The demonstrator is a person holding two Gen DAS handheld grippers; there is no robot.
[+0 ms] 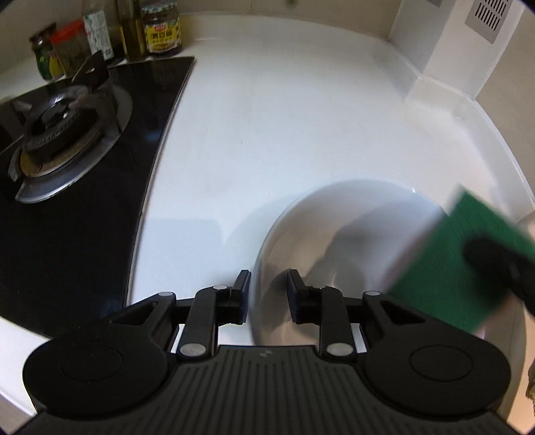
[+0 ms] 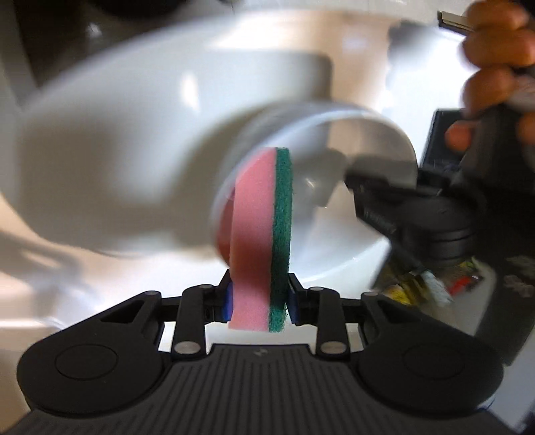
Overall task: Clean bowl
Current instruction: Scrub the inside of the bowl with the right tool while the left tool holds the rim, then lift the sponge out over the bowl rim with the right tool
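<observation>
From my left wrist, my left gripper [image 1: 266, 294] is standing open astride the white bowl's [image 1: 334, 234] near rim on the countertop [image 1: 284, 117]; a gas burner [image 1: 60, 134] and jars [image 1: 160, 28] are sitting beyond.

From my right wrist, my right gripper [image 2: 258, 302] is clamping the pink-and-green sponge [image 2: 264, 234], which is blocking the blurred bowl [image 2: 321, 160]; a hand [image 2: 498, 67] is being cut off.
</observation>
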